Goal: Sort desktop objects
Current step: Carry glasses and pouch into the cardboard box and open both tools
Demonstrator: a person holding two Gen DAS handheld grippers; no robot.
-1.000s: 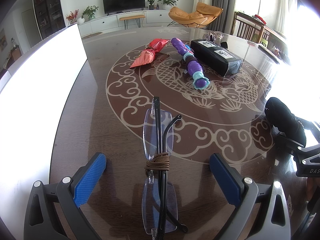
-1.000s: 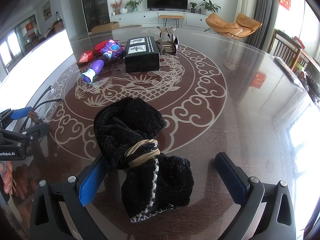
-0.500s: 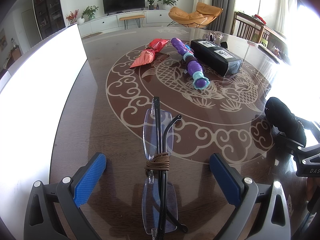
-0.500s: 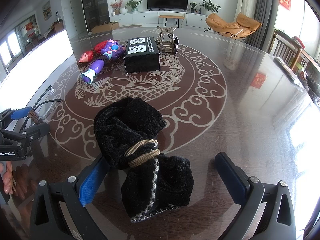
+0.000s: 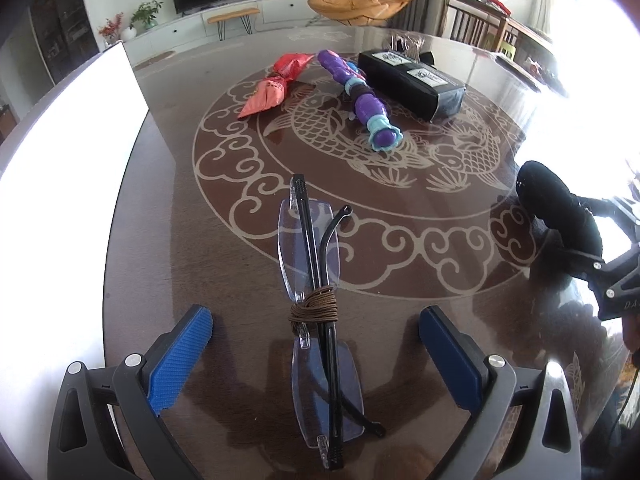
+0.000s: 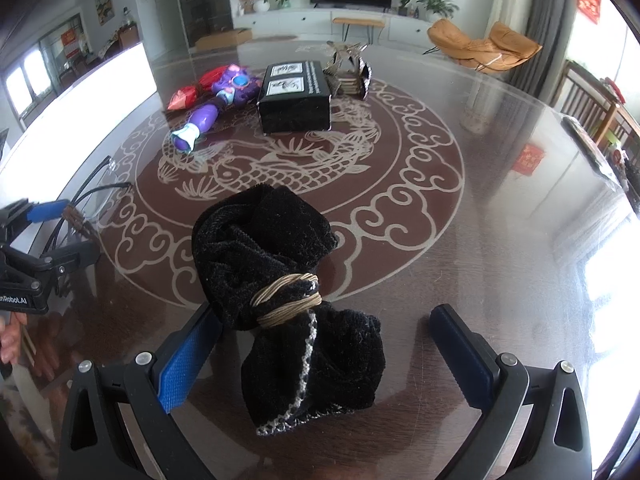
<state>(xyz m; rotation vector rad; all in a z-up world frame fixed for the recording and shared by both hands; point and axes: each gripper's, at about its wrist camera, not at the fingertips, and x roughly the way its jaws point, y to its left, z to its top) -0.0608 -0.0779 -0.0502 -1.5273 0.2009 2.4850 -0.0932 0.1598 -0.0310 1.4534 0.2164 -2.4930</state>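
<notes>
Folded rimless glasses [image 5: 314, 292], bound with brown cord, lie on the dark table [image 5: 140, 240] between the wide-apart blue pads of my open left gripper [image 5: 316, 334]. A black cloth bundle [image 6: 280, 292] tied with tan string lies between the fingers of my open right gripper [image 6: 326, 338]; its left pad [image 6: 188, 356] is close against the cloth. The bundle [image 5: 560, 208] and right gripper [image 5: 608, 276] show at the far right of the left wrist view. The left gripper [image 6: 32, 248] and glasses [image 6: 76, 208] show at the left edge of the right wrist view.
Farther back on the table lie a red packet [image 5: 276, 84], a purple toy [image 5: 360, 96], a black box [image 5: 412, 80] and a small metal stand [image 6: 348, 68]. A bright white strip [image 5: 60, 160] runs along the left. A hand [image 6: 10, 336] holds the left gripper.
</notes>
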